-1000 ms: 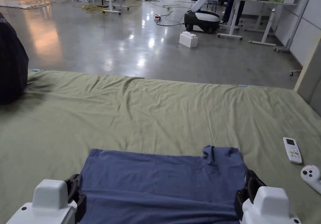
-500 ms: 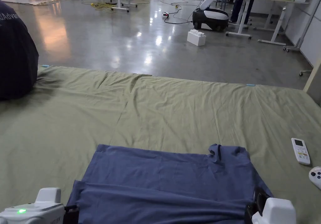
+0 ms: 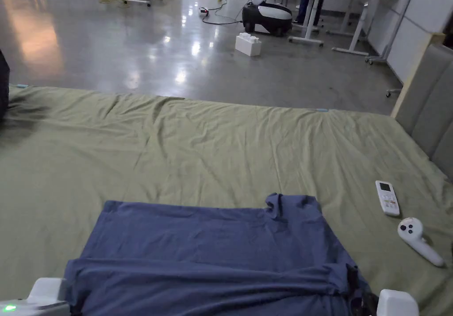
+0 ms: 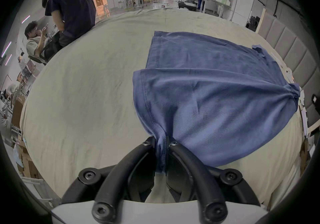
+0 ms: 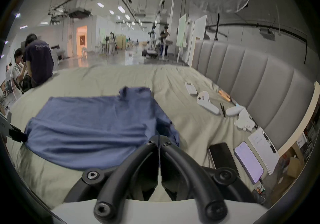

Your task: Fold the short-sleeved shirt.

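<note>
Left gripper [image 4: 162,141] and, apparently, right gripper [image 5: 158,139] clamp the shirt's [image 3: 212,250] near edge; open sheet [image 3: 212,153] beyond.

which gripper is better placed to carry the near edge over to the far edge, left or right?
Neither alone. The left hand-held gripper and right hand-held gripper each pinch a near corner of the shirt, so probably both should carry it together.

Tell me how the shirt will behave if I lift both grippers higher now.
Likely floppy: the shirt bunches at the left gripper and sags between it and the right gripper. Probably light, since it drapes without strain. The far half may drag across the sheet.
</note>
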`<act>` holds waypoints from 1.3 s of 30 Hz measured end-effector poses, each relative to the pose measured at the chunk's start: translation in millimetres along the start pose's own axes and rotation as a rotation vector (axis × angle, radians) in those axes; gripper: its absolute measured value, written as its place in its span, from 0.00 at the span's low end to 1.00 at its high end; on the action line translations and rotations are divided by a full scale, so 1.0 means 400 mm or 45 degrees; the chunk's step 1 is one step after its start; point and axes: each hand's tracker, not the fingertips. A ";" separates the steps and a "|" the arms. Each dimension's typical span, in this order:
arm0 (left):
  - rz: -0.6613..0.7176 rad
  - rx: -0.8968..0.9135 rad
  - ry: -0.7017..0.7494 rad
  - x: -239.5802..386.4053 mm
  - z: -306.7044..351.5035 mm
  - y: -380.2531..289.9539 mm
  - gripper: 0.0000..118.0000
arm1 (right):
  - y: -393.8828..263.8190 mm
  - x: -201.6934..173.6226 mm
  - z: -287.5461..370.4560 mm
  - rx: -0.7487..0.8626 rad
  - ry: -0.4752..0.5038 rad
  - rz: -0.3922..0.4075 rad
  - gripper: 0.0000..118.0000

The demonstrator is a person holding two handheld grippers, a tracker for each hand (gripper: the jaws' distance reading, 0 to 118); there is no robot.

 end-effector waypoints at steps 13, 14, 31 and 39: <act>-0.055 0.066 0.023 0.003 0.049 0.004 0.09 | 0.045 0.004 -0.206 -0.397 0.091 -0.009 0.64; -0.057 0.062 0.024 0.000 0.045 0.005 0.09 | 0.050 -0.005 -0.226 -0.427 0.091 -0.014 0.65; -0.044 0.049 0.018 -0.001 0.036 -0.005 0.09 | -0.008 -0.056 -0.255 -0.620 0.142 0.128 0.23; 0.014 0.080 0.003 -0.004 0.038 -0.004 0.09 | -0.026 -0.036 -0.267 -0.555 0.198 0.074 0.13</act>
